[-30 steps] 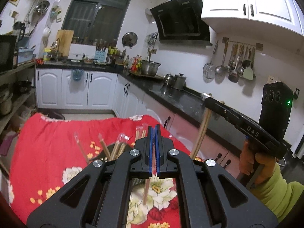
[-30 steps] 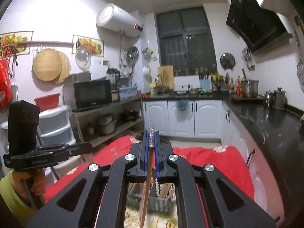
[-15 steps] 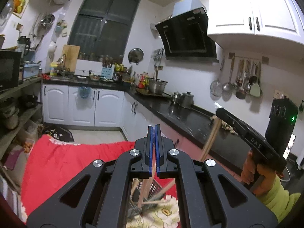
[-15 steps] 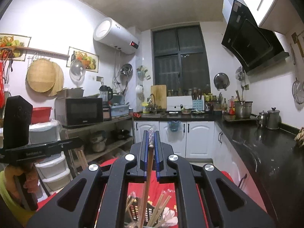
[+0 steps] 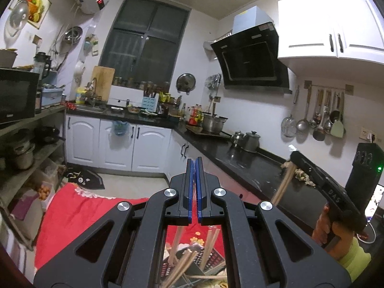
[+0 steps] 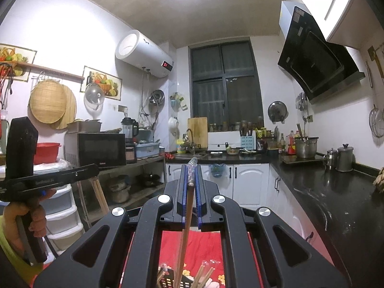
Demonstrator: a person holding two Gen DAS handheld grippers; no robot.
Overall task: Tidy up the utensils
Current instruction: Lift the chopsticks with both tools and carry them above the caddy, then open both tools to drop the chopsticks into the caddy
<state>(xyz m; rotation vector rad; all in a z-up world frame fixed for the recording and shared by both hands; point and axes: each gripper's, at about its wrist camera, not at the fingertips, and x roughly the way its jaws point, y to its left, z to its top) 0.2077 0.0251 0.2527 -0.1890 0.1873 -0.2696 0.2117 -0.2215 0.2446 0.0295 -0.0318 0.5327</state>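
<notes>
Well, on the far left, the red cloth with flowers lay over the table. Your left gripper was up above it, and its blue pads were pressed tight together. From the other camera you could see what it pinched: a pair of brown chopsticks hung down from its tip, off to the left by the shelves. Your left hand was wrapped around its handle.

Next, under both grippers, the black basket sat on the red cloth. Loose chopsticks stuck up in it, leaning this way and that.

Over to the right, your right gripper was closed too. It pinched the wrapped chopsticks near their top, and they hung down at a slant beside the black counter. A bit of clear wrap poked out above the pads. The low ends pointed down at the basket, but you could not tell if they touched it. Your right hand held that handle at the far right edge.
</notes>
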